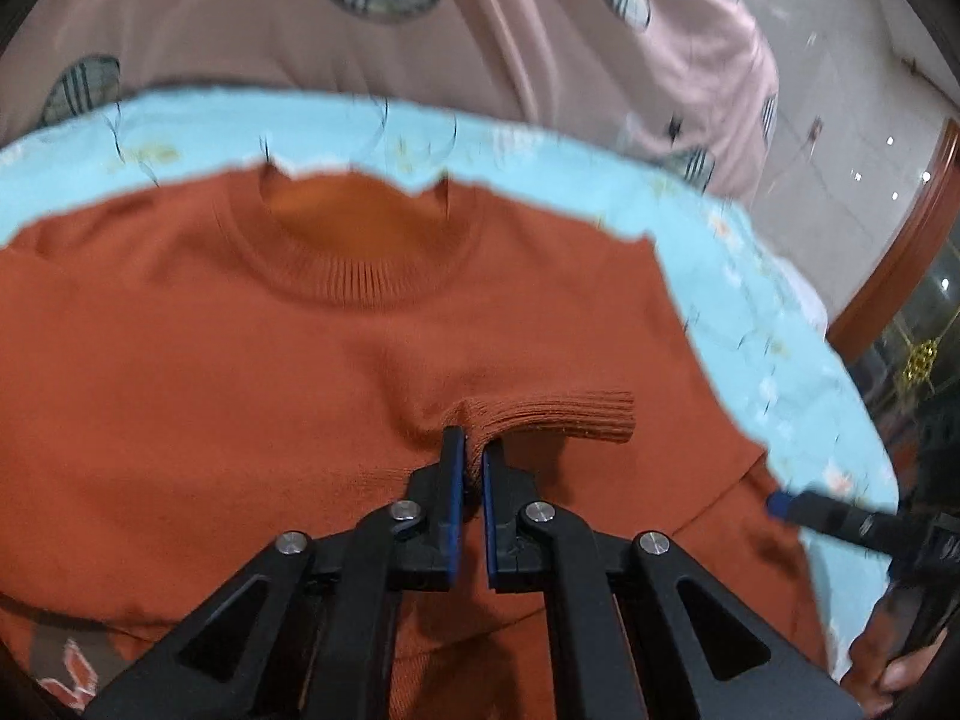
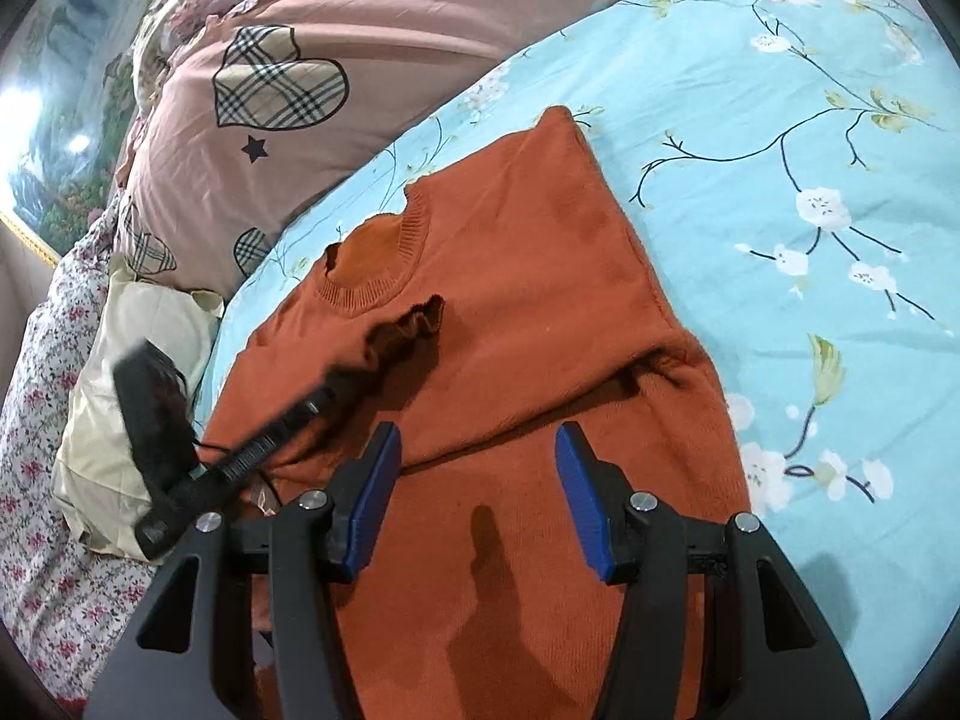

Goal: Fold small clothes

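**Q:** How far along is the fold?

**A:** Partway, by the look of it. The orange sweater (image 2: 516,312) lies face up on the blue floral sheet (image 2: 780,120), collar toward the pillows. One sleeve is already laid across the chest, its edge forming a diagonal line over the lower body. The left gripper (image 1: 474,456) is clenched on the ribbed cuff (image 1: 540,417) of the other sleeve, which sits over the middle of the chest — so both sleeves appear brought inward. What seems left: releasing the cuff flat, then folding the body, hem toward collar.

**Q:** And the other claw?

**A:** The right gripper (image 2: 474,450) hovers above the lower body of the sweater with its jaws spread wide, holding nothing.

**Q:** What surrounds the garment?

**A:** A pink duvet (image 2: 372,60) with plaid hearts lies beyond the collar, a cream pillow (image 2: 138,360) and a small-flowered cover (image 2: 42,480) to the left side. In the right wrist view the left gripper's arm crosses above the sweater's left part, so the fabric beneath it is hidden.

**Q:** Anything in the way?

**A:** Nothing rests on the sweater itself. The bunched cuff — ruffled where it is pinched — may leave a lump under the fold if not smoothed.
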